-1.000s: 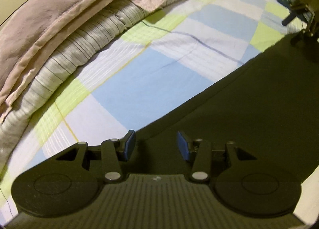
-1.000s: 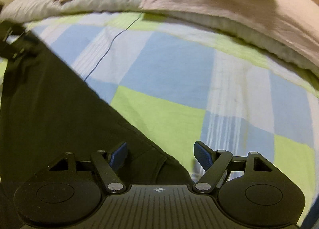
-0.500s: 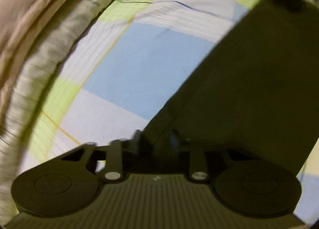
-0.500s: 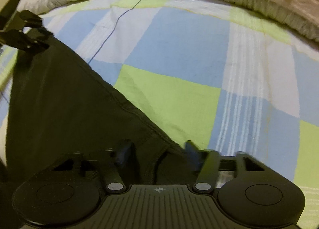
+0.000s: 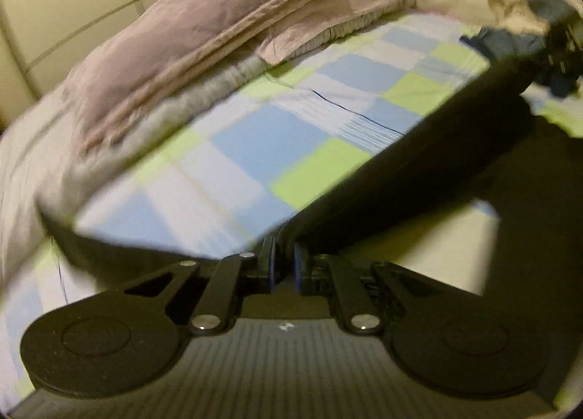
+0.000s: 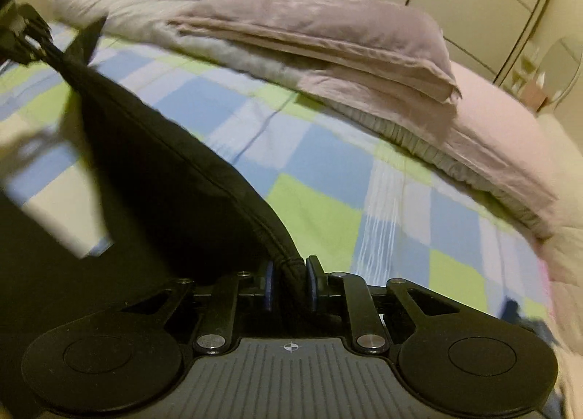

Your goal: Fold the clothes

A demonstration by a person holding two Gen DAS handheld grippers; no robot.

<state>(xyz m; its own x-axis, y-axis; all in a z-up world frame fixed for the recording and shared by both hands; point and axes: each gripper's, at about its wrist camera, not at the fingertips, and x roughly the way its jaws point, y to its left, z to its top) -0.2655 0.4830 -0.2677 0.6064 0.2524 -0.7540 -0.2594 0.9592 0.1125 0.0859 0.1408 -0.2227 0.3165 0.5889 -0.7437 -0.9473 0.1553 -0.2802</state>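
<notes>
Above the checked bedsheet [image 6: 320,207], a dark garment [image 6: 175,171] hangs stretched between the two claws, its top edge pulled taut while the rest droops toward the sheet. Both claws are clamped on that edge: the right gripper [image 6: 290,286] pinches a bunched hem between its blue pads, and the left gripper [image 5: 283,266] has its fingers squeezed tight on the other end of the cloth. Beyond the garment, along the far side of the sheet, lies a folded pink-grey quilt [image 6: 328,40], and a small heap of blue clothes [image 5: 528,32] sits near the sheet's far corner.
</notes>
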